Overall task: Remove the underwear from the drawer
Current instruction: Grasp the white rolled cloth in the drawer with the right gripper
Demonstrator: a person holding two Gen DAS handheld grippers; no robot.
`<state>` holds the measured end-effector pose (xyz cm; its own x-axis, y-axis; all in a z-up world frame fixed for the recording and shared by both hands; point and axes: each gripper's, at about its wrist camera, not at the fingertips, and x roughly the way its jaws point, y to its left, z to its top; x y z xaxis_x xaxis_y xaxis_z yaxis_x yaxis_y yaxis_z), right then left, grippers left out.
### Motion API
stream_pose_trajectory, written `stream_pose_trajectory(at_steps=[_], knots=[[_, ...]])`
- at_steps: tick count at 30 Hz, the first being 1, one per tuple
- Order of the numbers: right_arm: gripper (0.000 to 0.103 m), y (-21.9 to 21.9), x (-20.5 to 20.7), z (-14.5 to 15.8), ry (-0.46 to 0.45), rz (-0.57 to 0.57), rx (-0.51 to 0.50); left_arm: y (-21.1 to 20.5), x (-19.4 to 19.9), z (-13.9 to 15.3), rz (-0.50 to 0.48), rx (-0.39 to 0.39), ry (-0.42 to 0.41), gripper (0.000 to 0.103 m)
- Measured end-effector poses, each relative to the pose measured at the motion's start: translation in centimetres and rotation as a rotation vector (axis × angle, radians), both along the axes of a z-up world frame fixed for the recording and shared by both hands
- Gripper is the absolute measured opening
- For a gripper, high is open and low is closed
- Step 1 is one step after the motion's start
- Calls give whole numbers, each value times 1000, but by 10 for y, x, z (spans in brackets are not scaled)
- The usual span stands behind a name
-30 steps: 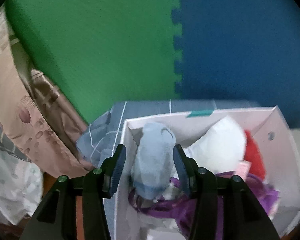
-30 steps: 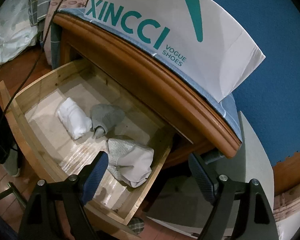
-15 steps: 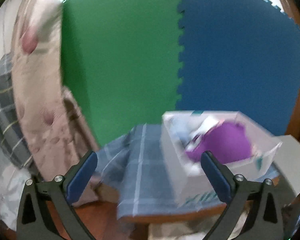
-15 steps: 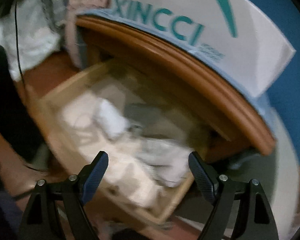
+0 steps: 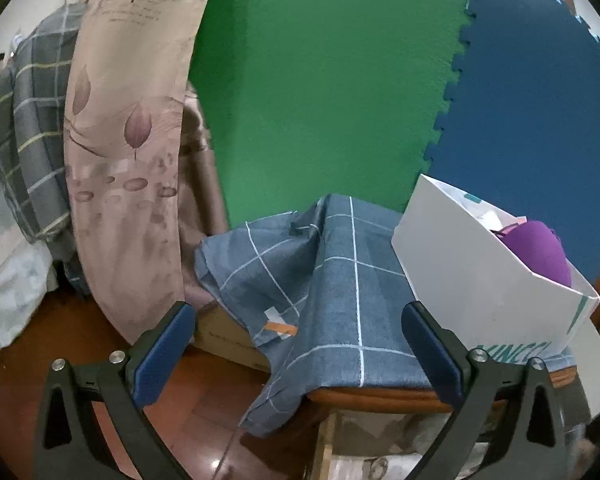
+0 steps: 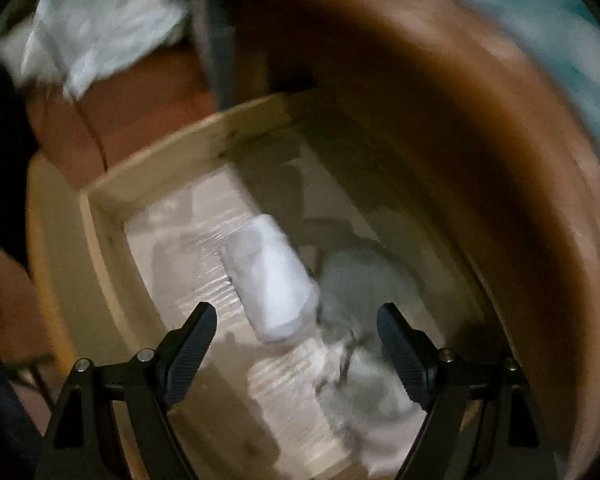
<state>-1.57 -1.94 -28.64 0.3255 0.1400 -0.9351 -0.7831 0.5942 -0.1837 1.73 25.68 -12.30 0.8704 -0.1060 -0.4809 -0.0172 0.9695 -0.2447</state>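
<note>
The right hand-held gripper point(image 6: 296, 336) tilts steeply down into the open pale wooden drawer point(image 6: 148, 168), its blue-padded jaws spread wide with nothing pressed between them. The picture is blurred by motion. Just beyond the fingertips, on the drawer floor, lies a white rolled piece of underwear point(image 6: 272, 280); touching it on the right is a grey rolled piece point(image 6: 364, 276), and nearer the camera a pale crumpled piece point(image 6: 364, 392) lies under the right finger. The rounded brown wooden edge of the table point(image 6: 500, 160) curves over the drawer.

The left hand-held gripper point(image 5: 296, 340) points slightly downward at the table's front; its jaws have just been opening and now stand fully apart, empty. Between them shows a blue-grey checked cloth point(image 5: 340, 280) draped over the table top and hanging off its edge. On the cloth to the right stands a white cardboard shoe box point(image 5: 480, 288) holding a purple garment point(image 5: 540, 248). Behind are a green foam mat point(image 5: 320, 80) and a blue foam mat point(image 5: 540, 120) interlocked against the wall, a beige leaf-printed quilt point(image 5: 128, 160) at left, and reddish wooden floor point(image 5: 204, 400) below.
</note>
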Motion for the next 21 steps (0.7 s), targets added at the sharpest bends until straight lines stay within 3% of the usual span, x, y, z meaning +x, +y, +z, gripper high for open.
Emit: stream_pose_trajectory(at_steps=[6, 10, 14, 16, 18, 19, 21], knots=[[85, 29, -7, -37, -19, 264, -11, -2, -5, -1, -37, 11, -20, 102], [85, 30, 17, -58, 64, 206, 17, -6, 1, -6, -63, 5, 14, 102], [84, 21, 22, -66, -19, 190, -12, -11, 4, -8, -70, 0, 26, 102], [82, 18, 27, -71, 29, 172, -12, -15, 4, -10, -74, 9, 28, 102], [69, 16, 34, -70, 80, 138, 29, -17, 4, -10, -75, 19, 26, 102], [51, 16, 35, -68, 83, 120, 30, -19, 3, -11, -74, 28, 24, 102], [44, 17, 31, -59, 31, 99, 7, -22, 4, -12, -74, 49, 25, 102]])
